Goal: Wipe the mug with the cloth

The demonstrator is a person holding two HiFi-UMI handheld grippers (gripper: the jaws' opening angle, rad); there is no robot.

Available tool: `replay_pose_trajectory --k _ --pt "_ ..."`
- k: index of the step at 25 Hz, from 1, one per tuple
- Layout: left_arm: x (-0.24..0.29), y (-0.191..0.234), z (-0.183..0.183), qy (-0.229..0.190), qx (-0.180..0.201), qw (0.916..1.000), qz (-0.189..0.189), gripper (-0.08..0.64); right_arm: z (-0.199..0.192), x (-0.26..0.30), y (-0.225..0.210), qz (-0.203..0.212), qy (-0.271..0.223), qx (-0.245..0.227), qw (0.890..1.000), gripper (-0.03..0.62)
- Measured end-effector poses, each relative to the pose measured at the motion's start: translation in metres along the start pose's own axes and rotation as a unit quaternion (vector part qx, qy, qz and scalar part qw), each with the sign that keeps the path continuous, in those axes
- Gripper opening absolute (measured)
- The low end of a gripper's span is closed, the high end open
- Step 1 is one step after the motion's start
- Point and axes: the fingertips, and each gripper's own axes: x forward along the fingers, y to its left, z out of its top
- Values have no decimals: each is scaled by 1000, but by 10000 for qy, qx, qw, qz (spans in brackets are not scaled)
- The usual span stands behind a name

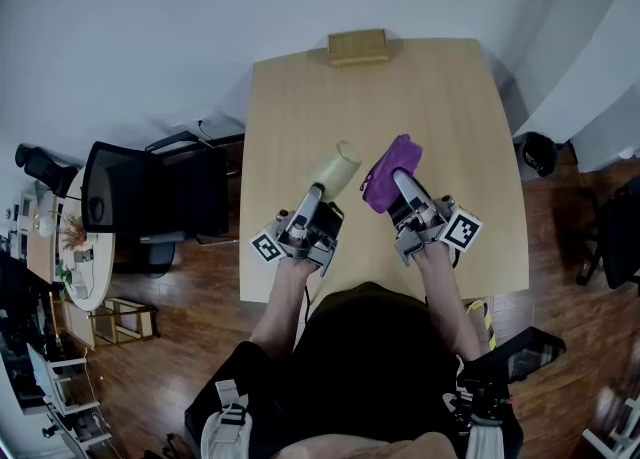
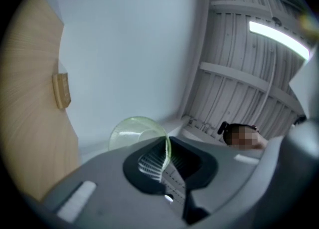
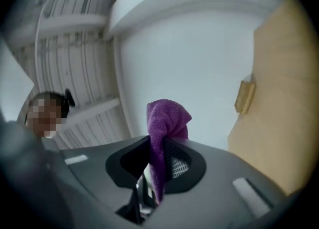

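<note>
Wooden block (image 1: 358,46) at far edge of table (image 1: 300,127)

Handheld rig, grey shells with black trim.
The left gripper (image 1: 318,190) and right gripper (image 1: 400,180) are both grey, black round the jaws, each with a white cube (image 1: 266,246) of black square markers. The wearer's top (image 1: 370,347) is black.

Mugs: one, a pale green mug (image 1: 335,169), left of the scene's centre.
Cloths: one, a purple cloth (image 1: 392,172), just right of the mug.
Grippers: two, the left gripper (image 1: 320,190) and the right gripper (image 1: 400,179), both on the near side.
Marker cubes: two, a left marker cube (image 1: 266,246) and a right marker cube (image 1: 462,230).
Large wooden tables: one wooden table (image 1: 440,97).
Wooden blocks: one wooden block (image 1: 358,46), at the table's far edge.
Black office chairs left of the table: one office chair (image 1: 130,192).
</note>
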Motion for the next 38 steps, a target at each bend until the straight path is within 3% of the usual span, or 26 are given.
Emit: replay_pose_trajectory --k 3,6,10,13,16,19,22,24,26,27,29,30,34,36,38 --pt "8 -4 -17 278 280 9991 -174 41 -4 15 15 629 -490 1474 9859 60" --pt "15 -8 -21 294 400 9983 -311 46 -35 22 13 594 -360 2020 9769 60" --pt "18 -11 -27 585 638 9957 -341 54 -66 19 2 186 446 1665 9849 58" --pt "17 -16 -36 956 816 9911 -441 55 -92 13 -7 -35 1105 1740 9785 58" --pt "12 -18 -42 1188 740 9886 -553 54 -106 6 -11 -82 1607 1728 9717 57" --pt "3 -18 -46 1314 497 9877 -683 51 -119 -2 -16 -241 2294 1195 9657 58" --pt "-3 -27 -54 1432 216 9844 -1002 41 -132 -12 -26 -607 2968 436 9520 58" --pt "-5 -36 -54 1435 228 9824 -1176 41 -123 -13 -28 -635 2743 489 9583 59" --pt "-6 -42 -50 1393 330 9816 -1261 41 -89 -15 -20 -236 1799 1159 9765 60" --pt "-7 -44 -47 1380 391 9813 -1282 41 -67 -16 -12 128 1213 1576 9799 58" --pt "-8 -47 -43 1395 491 9801 -1321 41 -28 -17 5 862 310 2148 9724 58" --pt "-7 -49 -44 1429 516 9791 -1349 41 -18 -17 12 1123 112 2277 9672 58" --pt "0 -53 -62 1749 407 9722 -1502 41 -39 -5 29 1561 440 2589 9522 58" --pt "2 -59 -68 1852 301 9692 -1596 43 -62 -4 25 1400 784 2654 9507 58" --pt "5 -63 -75 2055 316 9647 -1618 44 -89 -6 13 987 1309 2459 9553 58"
